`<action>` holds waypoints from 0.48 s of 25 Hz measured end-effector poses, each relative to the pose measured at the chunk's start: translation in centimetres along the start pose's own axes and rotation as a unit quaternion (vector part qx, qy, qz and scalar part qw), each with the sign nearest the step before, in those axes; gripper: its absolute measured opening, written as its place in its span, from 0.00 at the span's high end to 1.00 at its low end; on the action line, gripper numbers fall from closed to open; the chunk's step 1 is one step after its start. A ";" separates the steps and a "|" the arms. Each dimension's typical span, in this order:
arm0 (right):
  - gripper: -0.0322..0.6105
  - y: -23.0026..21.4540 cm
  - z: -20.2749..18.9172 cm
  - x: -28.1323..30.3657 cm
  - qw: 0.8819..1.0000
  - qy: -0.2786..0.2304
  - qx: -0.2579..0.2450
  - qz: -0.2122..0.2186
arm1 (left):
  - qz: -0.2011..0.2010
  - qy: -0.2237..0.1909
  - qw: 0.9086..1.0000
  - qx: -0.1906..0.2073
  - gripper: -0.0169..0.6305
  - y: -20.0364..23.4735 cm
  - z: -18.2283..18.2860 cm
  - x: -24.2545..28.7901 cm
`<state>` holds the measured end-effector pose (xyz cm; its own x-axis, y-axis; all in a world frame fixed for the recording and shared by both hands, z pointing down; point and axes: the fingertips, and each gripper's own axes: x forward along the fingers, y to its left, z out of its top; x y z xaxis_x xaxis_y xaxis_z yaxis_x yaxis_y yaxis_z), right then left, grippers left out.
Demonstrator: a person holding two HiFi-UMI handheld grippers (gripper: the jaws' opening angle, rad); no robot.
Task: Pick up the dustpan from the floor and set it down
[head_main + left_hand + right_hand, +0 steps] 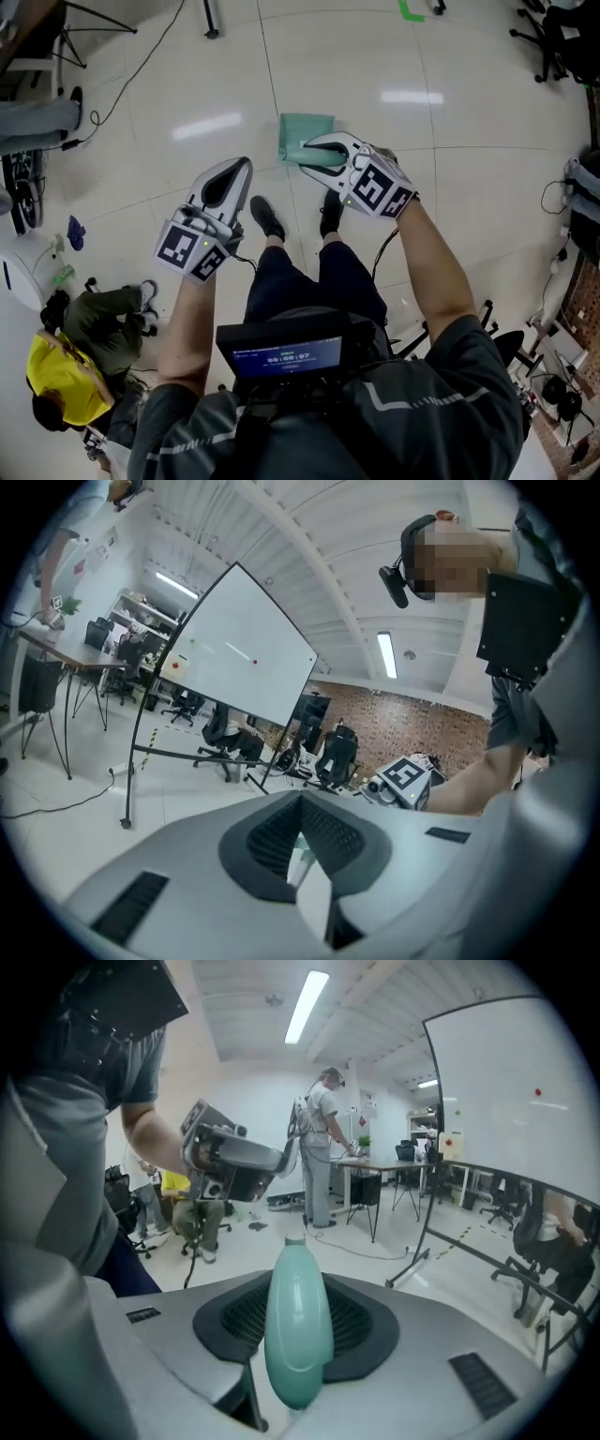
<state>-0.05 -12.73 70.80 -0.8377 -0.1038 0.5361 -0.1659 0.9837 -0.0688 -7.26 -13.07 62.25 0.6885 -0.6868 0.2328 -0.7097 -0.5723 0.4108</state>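
Text on the small dark screen point(286, 354) at the person's chest is too small to read. Beyond it, the left gripper point(234, 172) has its jaws together on nothing. The right gripper point(319, 156) is clamped on the rounded handle point(296, 1335) of the mint-green plastic dustpan point(306, 129), whose pan sits just ahead of the black shoes point(267, 217), apparently clear of the pale tiled floor point(450, 187). It looks light and stiff, though the glossy handle may slip or swivel; a hold close to the pan should steady it. No brand shows on it.
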 end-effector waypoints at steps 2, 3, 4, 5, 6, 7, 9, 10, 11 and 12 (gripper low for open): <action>0.72 1.4 5.7 -4.1 1.000 -0.023 -0.001 0.001 | -0.003 -0.012 1.000 -0.004 0.93 -2.4 4.4 -1.8; 0.72 2.1 8.6 -6.2 0.999 -0.035 -0.001 0.001 | -0.005 -0.018 1.000 -0.008 0.93 -3.6 6.5 -2.8; 0.72 2.8 11.4 -8.3 0.999 -0.046 0.000 -0.001 | -0.007 -0.024 1.000 -0.011 0.93 -4.8 8.5 -3.8; 0.72 3.4 14.0 -10.4 0.998 -0.058 -0.001 -0.004 | -0.009 -0.031 0.999 -0.011 0.93 -6.1 10.6 -4.8; 0.72 4.0 16.4 -12.4 0.998 -0.068 -0.001 -0.008 | -0.011 -0.040 0.999 -0.011 0.93 -7.4 12.6 -5.8; 0.72 4.6 18.6 -14.4 0.997 -0.078 -0.002 -0.012 | -0.014 -0.048 0.999 -0.010 0.93 -8.7 14.6 -6.7; 0.72 6.1 22.6 -18.2 0.995 -0.095 -0.003 -0.019 | -0.020 -0.063 0.998 -0.003 0.93 -11.8 18.4 -8.8; 0.72 6.8 24.4 -19.8 0.994 -0.105 -0.003 -0.022 | -0.025 -0.068 0.997 0.005 0.93 -13.3 20.2 -9.8; 0.72 7.2 26.1 -21.3 0.993 -0.114 -0.003 -0.028 | -0.031 -0.073 0.997 0.015 0.93 -14.8 21.7 -10.7; 0.72 7.6 27.6 -22.5 0.992 -0.123 -0.003 -0.036 | -0.036 -0.077 0.996 0.023 0.93 -16.0 23.1 -11.5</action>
<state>3.22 -6.99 34.98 -0.9254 -0.2055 0.3185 -0.2275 0.9732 -0.0331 -7.28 -6.35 32.65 0.7092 -0.7020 0.0648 -0.6680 -0.6398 0.3800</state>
